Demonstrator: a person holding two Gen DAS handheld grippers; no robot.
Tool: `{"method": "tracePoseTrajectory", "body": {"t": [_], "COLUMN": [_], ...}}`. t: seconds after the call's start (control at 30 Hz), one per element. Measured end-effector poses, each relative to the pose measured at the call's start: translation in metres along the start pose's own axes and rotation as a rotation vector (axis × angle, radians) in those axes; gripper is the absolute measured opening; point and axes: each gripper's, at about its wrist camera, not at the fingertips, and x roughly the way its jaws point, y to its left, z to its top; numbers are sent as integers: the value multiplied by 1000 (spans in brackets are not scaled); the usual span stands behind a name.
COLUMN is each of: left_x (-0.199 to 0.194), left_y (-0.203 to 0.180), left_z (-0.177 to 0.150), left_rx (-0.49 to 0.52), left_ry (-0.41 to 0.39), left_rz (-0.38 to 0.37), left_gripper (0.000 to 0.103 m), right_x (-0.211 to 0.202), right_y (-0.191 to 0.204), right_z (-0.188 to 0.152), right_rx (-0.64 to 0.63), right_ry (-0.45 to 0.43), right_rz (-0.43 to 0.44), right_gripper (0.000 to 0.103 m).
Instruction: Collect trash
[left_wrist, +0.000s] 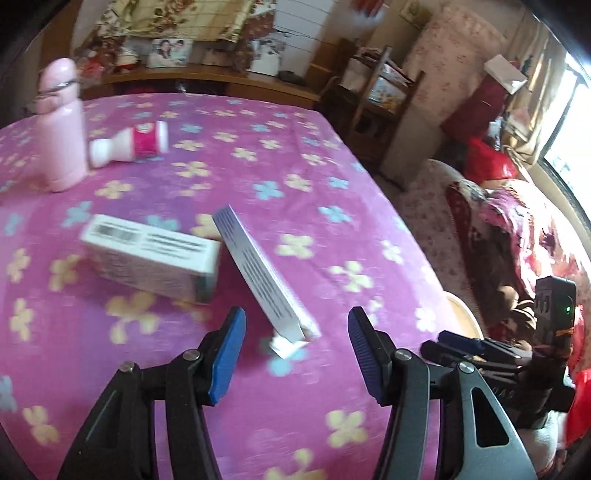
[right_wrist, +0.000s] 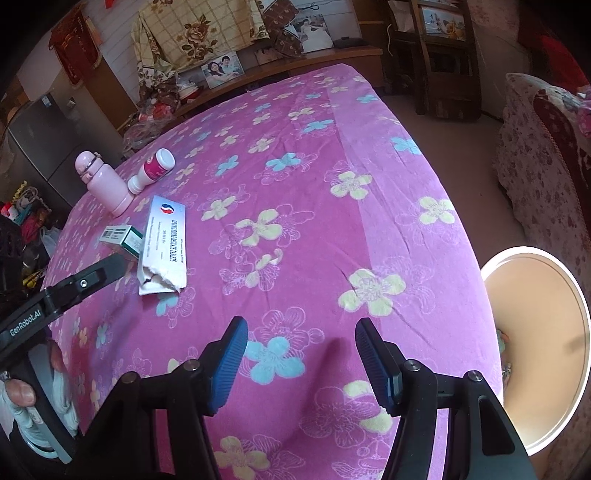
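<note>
A bed cover of bright pink-purple fills the scene, printed with flowers in pale yellow, sky blue and outlined lilac. Far left on it stands a pale pink flask, and beside it lies a white bottle with a magenta label. Nearer lies a white carton with black lettering and a red-and-blue round logo, and left of it a white box with a green end and a black barcode. The right gripper is black with ribbed blue pads; the left gripper is coloured alike. At right, a bin shows a white rim and beige inside.
</note>
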Motion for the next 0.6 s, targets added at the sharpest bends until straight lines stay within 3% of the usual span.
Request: {"method": "tracePoseTrajectory", "body": {"t": [0.3,0.43,0.6], "left_x": [-17,-17,-2], "left_y": [56,68,66], "left_z": [10,23,45], "left_rx": [-132,-209,-232], "left_ry": [-36,-72,-73], "left_rz": [129,139,269], "left_gripper": [59,59,59], "right_x": [11,13,17], "right_y": [25,32,33], "right_z": [7,7,6], "right_rx": [-37,-53,-53], "right_ry": [7,12,22], "right_rz": [35,42,47], "right_gripper": [65,65,65]}}
